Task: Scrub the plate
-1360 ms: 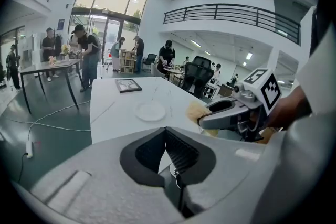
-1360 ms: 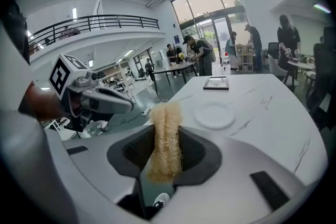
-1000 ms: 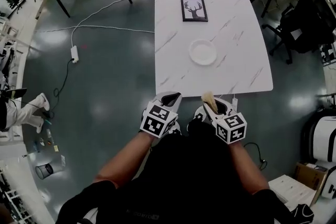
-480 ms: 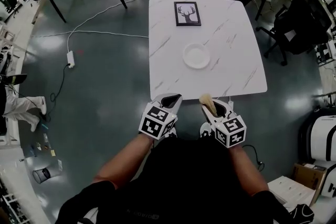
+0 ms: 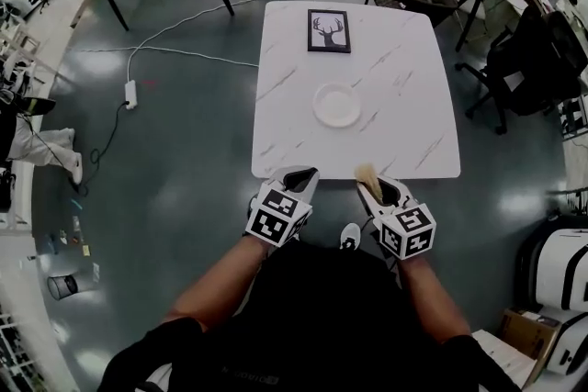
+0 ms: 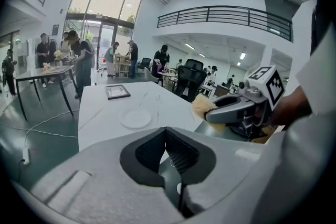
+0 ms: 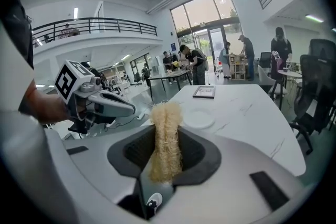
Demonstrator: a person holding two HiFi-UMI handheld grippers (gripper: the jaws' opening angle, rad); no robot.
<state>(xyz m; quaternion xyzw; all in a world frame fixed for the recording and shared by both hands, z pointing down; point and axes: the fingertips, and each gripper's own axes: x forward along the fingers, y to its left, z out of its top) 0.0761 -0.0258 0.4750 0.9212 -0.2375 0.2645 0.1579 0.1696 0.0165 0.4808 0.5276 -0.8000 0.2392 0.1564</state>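
I have not begun scrubbing: my right gripper (image 5: 375,186) clamps the loofah scrubber (image 7: 166,139), my left gripper (image 5: 299,177) is closed on nothing, and the plate (image 5: 336,105) lies mid-table (image 5: 413,60), far beyond both.

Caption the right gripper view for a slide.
Right hand-held gripper clamps a loofah, with the plate ahead on the white table.

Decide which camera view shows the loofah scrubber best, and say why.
The right gripper view: the loofah scrubber fills its centre, clamped by the right gripper. The head view shows only its tip; the left gripper view, a small tuft.
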